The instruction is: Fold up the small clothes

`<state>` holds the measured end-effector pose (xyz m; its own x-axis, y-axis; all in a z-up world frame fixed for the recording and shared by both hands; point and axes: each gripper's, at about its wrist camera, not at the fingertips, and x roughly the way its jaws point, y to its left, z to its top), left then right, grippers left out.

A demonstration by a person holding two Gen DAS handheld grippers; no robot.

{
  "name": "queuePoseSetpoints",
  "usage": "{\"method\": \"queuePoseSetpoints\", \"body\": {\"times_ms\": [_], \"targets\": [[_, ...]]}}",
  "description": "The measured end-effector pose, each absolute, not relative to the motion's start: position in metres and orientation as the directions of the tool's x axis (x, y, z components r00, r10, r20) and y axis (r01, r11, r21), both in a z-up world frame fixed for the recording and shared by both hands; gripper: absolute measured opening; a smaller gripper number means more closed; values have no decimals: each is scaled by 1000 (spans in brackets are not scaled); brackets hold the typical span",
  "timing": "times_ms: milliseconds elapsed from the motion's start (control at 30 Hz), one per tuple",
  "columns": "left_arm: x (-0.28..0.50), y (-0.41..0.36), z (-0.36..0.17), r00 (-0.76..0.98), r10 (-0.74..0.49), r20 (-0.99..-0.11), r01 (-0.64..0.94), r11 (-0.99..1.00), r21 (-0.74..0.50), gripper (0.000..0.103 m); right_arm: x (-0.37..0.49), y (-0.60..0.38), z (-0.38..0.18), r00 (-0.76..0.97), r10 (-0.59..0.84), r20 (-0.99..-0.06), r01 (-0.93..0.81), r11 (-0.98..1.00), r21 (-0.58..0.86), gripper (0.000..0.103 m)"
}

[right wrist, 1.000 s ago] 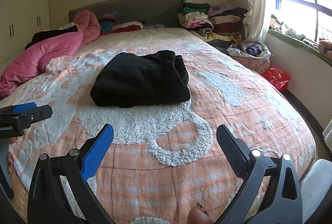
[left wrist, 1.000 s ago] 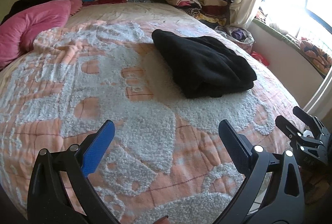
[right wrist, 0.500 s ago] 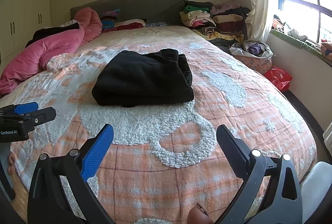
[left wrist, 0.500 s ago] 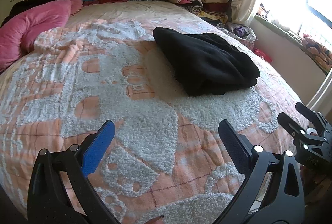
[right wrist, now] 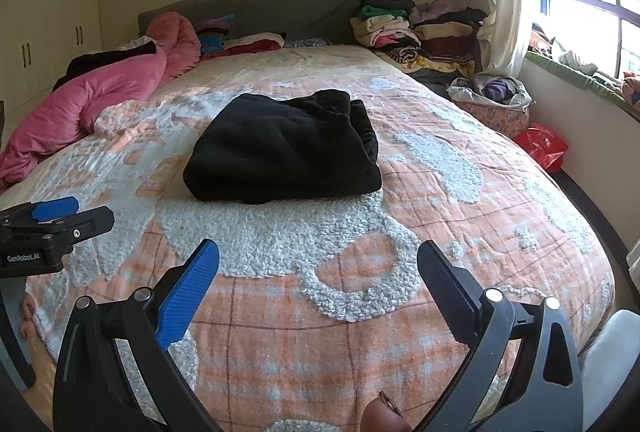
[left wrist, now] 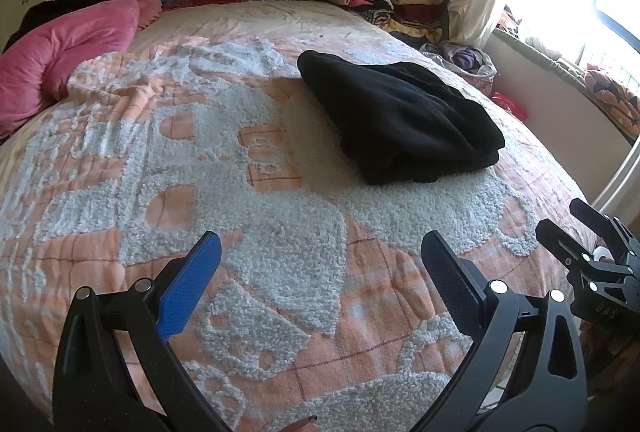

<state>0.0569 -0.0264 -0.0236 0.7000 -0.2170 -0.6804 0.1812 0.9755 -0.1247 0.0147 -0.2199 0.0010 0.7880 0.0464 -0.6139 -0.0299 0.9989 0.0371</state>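
A black garment [left wrist: 396, 116] lies folded into a thick bundle on the orange and grey bedspread [left wrist: 224, 192]; it also shows in the right wrist view [right wrist: 284, 148]. My left gripper [left wrist: 320, 252] is open and empty, low over the near part of the bed, well short of the garment. My right gripper [right wrist: 318, 260] is open and empty, also short of the garment. The right gripper shows at the right edge of the left wrist view [left wrist: 576, 228]. The left gripper shows at the left edge of the right wrist view [right wrist: 60, 216].
A pink duvet [left wrist: 64, 44] lies at the bed's far left. Stacks of folded clothes [right wrist: 416, 32] sit by the headboard at the right. A basket of laundry [right wrist: 492, 100] and a red bag [right wrist: 540, 146] are on the floor by the window wall.
Both grippers have drifted slightly, so the black garment sits a little to the right in each view. Both stay open and empty. The garment has not moved.
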Motion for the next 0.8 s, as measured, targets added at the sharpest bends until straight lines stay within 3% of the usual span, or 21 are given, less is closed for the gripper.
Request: {"method": "queuePoseSetpoints", "body": {"times_ms": [800], "targets": [[57,-25,-23,701,-216,-680,178,976,-127,94,13,-219,3,788,51,-614,-32,999,42,99]]}}
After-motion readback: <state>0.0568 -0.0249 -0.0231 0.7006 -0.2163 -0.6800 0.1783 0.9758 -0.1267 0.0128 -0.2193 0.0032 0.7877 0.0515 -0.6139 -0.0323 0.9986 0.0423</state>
